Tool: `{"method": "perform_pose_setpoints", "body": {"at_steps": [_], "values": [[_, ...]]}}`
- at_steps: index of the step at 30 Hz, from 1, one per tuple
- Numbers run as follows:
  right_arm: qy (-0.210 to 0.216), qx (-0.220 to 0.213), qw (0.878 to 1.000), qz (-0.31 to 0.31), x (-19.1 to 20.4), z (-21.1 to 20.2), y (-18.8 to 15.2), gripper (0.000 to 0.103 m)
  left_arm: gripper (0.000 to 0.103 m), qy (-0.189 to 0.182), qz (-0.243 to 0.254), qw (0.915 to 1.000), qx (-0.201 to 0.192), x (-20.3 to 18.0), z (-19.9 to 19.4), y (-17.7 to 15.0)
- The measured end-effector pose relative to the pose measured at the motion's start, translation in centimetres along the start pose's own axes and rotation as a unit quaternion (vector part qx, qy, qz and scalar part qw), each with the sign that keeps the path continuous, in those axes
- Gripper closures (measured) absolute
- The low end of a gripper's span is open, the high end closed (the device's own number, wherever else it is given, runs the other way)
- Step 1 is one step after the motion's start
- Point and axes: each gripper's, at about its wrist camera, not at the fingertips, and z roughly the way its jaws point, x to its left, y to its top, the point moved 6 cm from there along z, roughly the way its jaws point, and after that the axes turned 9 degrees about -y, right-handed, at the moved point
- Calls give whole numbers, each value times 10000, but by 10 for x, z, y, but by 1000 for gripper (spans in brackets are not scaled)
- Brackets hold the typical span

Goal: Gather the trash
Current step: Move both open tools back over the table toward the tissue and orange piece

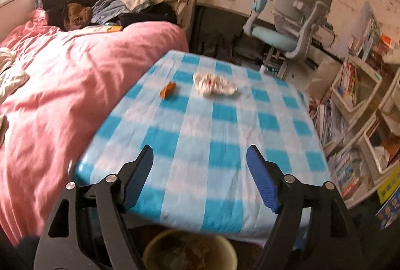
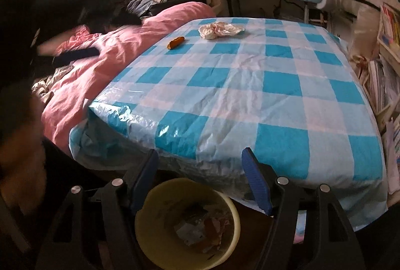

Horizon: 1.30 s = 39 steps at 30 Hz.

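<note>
My left gripper (image 1: 200, 157) hangs over the near edge of the blue-and-white checked plastic tablecloth (image 1: 200, 132), jaws spread, nothing between them. My right gripper (image 2: 200, 160) is the same, spread and empty, above the round yellow plastic waste bin (image 2: 147, 240) under that edge, scraps inside. A crumpled white wrapper (image 2: 220, 30) and a small orange scrap (image 2: 175, 42) lie near the far edge, scrap toward the left.

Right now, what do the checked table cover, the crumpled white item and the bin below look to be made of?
Table cover: thin plastic sheet, glossy; it crinkles and glints at the near edge. Crumpled white item: probably a plastic or foil-lined wrapper, slightly shiny; paper is possible. Bin: smooth pale yellow moulded plastic, by its even rim.
</note>
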Motion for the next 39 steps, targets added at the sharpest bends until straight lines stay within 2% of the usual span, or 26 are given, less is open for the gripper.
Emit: {"method": "perform_pose_setpoints", "body": {"at_steps": [4, 7, 10, 24, 39], "values": [[-39, -21, 9999, -112, 6, 5, 0, 34, 22, 35, 18, 10000, -79, 6, 3, 18], [-60, -19, 9999, -108, 7, 8, 1, 34, 22, -18, -255, 9995, 169, 20, 12, 7], [-73, -35, 9999, -64, 8, 10, 3, 34, 22, 1, -296, 9988, 398, 27, 20, -4], [-187, -94, 9997, -138, 11, 14, 7, 31, 19, 109, -139, 9977, 655, 30, 30, -17], [-241, -175, 9995, -120, 9, 12, 8, 28, 17, 219, -111, 9968, 759, 32, 35, -21]]}}
